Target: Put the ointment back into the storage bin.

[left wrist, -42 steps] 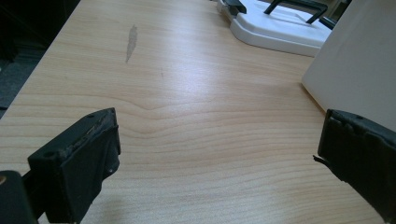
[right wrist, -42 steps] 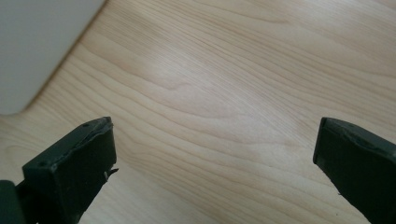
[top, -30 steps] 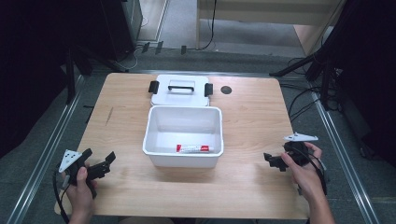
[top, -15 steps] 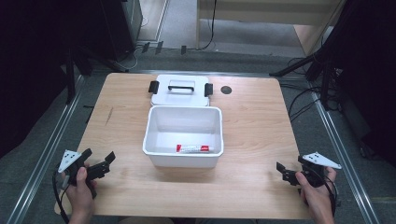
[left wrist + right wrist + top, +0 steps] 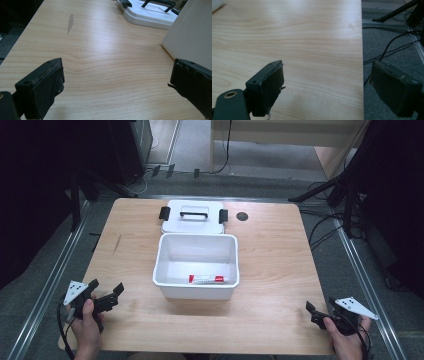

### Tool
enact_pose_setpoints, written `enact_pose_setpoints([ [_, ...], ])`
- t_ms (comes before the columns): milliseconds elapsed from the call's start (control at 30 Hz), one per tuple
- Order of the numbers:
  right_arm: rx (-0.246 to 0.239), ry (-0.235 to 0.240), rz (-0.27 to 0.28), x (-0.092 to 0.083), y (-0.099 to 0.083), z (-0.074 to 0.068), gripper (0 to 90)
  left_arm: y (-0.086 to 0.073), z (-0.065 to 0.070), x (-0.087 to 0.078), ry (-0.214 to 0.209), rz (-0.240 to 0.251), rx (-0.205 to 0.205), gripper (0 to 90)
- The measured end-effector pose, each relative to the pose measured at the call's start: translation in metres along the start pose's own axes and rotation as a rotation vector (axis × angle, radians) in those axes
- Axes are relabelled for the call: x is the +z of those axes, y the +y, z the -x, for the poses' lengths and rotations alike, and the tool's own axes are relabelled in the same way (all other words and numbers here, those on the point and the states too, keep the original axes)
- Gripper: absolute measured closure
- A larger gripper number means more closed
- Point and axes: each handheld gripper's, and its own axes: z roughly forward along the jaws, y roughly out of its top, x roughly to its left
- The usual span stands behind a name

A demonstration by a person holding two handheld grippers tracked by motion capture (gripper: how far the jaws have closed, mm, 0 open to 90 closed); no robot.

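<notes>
White open bin sitting mid-surface; red-and-white tube lying flat inside; lid with black handle resting just behind; left tool and right tool both gaping wide at near corners, gripping nothing.

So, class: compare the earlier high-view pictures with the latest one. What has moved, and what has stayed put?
The right claw pulled back toward the person and out to the wooden table's near right corner, jaws open, holding nothing. The left claw, white plastic box, red-and-white tube and white lid stayed put.
</notes>
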Motion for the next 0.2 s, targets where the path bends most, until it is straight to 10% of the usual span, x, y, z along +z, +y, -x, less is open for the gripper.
enact_pose_setpoints([
  [200, 0.041, 0.029, 0.016, -0.0015, -0.0012, -0.0012, 13.0, 0.0003, 0.0012, 0.0009, 0.002, -0.005, 0.013, 0.0],
])
